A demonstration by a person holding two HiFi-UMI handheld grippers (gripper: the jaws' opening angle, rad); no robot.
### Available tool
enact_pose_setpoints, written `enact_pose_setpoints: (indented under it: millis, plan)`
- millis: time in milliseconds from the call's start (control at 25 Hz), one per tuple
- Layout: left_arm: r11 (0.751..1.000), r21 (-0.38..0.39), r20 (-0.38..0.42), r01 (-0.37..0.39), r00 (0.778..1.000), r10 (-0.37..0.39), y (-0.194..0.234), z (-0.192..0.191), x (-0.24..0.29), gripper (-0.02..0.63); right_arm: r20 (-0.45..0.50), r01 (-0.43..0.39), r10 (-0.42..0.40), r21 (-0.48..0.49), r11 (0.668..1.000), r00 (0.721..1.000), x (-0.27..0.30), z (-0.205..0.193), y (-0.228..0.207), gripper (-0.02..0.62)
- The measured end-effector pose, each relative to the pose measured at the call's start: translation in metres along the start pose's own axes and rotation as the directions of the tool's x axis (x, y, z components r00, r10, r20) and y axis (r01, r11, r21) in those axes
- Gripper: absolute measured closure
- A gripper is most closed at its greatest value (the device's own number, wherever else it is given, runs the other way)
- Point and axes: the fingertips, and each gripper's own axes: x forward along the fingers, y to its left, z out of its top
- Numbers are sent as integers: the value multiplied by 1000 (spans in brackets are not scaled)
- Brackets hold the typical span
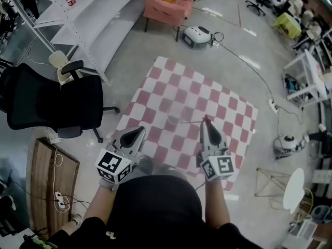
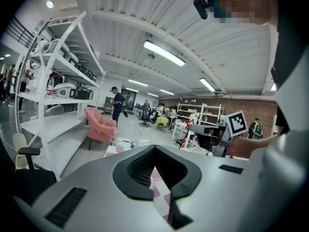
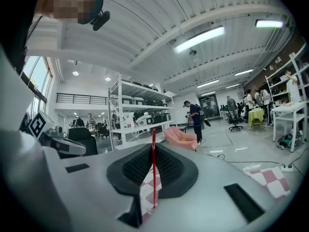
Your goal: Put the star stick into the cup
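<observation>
Head view: the person stands at the near edge of a red-and-white checked mat (image 1: 207, 95) spread on a grey floor (image 1: 129, 66). Both tools are held out over the mat's near half, well apart and level with each other.

Right tongs (image 3: 154, 147): pressed together on the star stick (image 3: 154, 175). The thin red shaft runs straight up the centre line between the black pads (image 3: 174, 166) and stands a little proud of the tips. In the head view, the right tongs (image 1: 206, 123) show a small red end of the stick (image 1: 207, 119) at the tip (star shape not resolvable). The stick is held in the air above the mat.

Left tongs (image 2: 154, 148): tips pressed together, nothing between them. Only checked mat shows through the slot behind the pads. In the head view, the left tongs (image 1: 140, 130) taper to one closed black point.

A faint pale object (image 1: 174, 121) lies on the mat, between the two tips and nearer the right one. It is too blurred to tell whether it is the cup.

Surroundings: black office chair (image 1: 52, 105) at left, white shelving (image 1: 78, 19) at far left, pink armchair (image 1: 166, 4) at far centre, and a white floor appliance (image 1: 197, 36) with its cable beyond the mat.
</observation>
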Motion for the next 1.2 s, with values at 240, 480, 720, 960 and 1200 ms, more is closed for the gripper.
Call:
enact_pose_setpoints:
  millis: [240,480,720,960,1200]
  plan:
    - [1000,3,-38,25,999,-25,34,-7,6,566,-45,47,-48,-8,999,998,37,-34,-1,566]
    - [999,2,-80,47,996,-47,56,-18,12,566,-101,97,-100,-36,995,990,64,-69,-7,566]
    - [999,-3,-117,54,992,-54,71,-32,14,566,-133,131,-136,-43,990,982,80,-92,-12,566]
    - [999,-9,-135,52,989,-52,87,-38,11,566,-161,144,-156,-80,986,975,91,-108,-11,566]
    - [999,-12,-142,44,989,-45,98,-43,8,566,-162,144,-166,-143,979,973,98,-113,-5,566]
